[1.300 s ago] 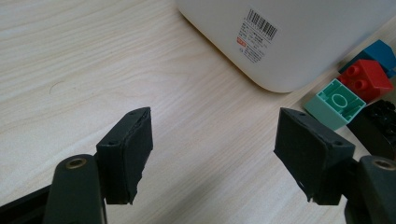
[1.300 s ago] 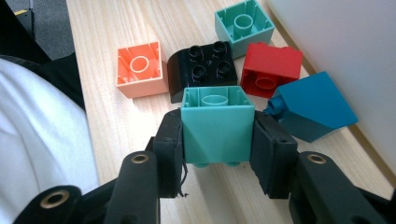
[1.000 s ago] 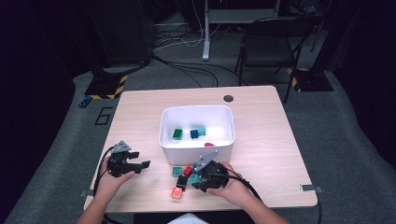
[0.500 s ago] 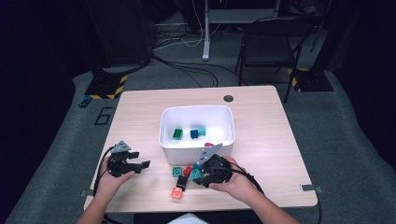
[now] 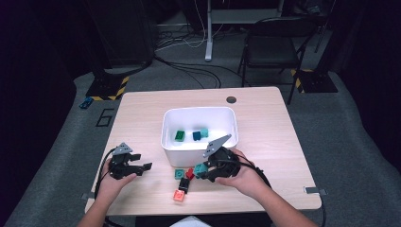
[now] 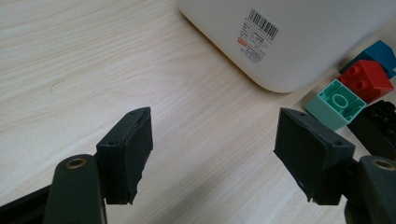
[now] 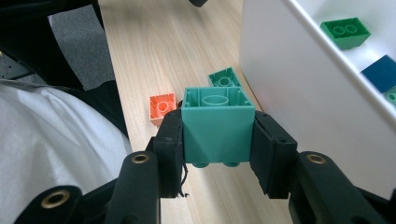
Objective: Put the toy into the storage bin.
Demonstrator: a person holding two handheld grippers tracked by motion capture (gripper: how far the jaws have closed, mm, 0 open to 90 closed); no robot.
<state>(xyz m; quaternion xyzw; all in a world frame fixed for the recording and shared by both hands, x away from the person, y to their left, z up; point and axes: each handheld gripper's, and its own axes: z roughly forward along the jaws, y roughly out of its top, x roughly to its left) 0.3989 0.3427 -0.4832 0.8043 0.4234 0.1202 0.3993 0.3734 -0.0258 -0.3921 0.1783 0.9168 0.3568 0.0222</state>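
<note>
claw right (image 7: pixel 218 140) grips teal block (image 7: pixel 218 123) | claw left (image 6: pixel 217 154) open | barcode label (image 6: pixel 256 35) on bin (image 6: pixel 303 42)

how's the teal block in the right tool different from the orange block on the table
The teal block is clamped between the right tool's pads and lifted off the table; the orange block lies free on the wood. The teal block shows its hollow underside to the right gripper view; the orange block looks smaller, though it lies farther off. Both are plastic building blocks outside the white bin.
</note>
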